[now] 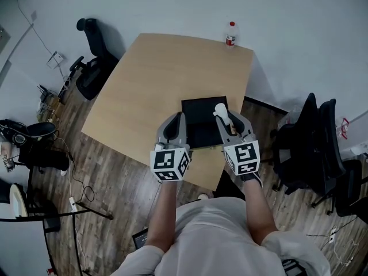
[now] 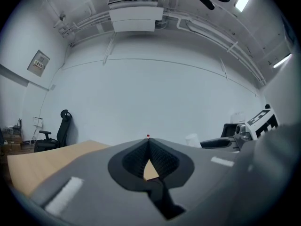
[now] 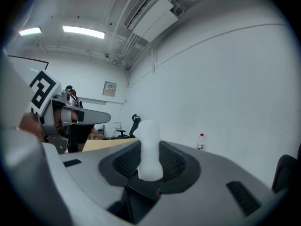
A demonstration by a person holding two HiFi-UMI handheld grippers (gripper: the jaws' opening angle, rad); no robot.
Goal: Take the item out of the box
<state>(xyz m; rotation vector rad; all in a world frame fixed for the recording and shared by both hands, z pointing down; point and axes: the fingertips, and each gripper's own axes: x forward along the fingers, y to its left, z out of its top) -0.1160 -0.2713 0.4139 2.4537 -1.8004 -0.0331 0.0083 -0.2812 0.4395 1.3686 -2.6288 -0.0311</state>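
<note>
A black chair (image 1: 95, 56) stood off the tabletop's (image 1: 155, 73) far left corner. The left gripper (image 1: 178, 117) hung at the box's (image 1: 198, 119) left wall, fingers together at their tips, nothing between them. The black box sat at the tabletop's near edge, toward the right corner. The right gripper (image 1: 225, 119) was over the box's right side, its fingers clamped on the item (image 1: 220, 109) — a white, waisted piece held upright, its top clear of the jaws, above the box's far right corner. A bottle (image 1: 231, 34) stood at the tabletop's far right corner — well apart from the box.
</note>
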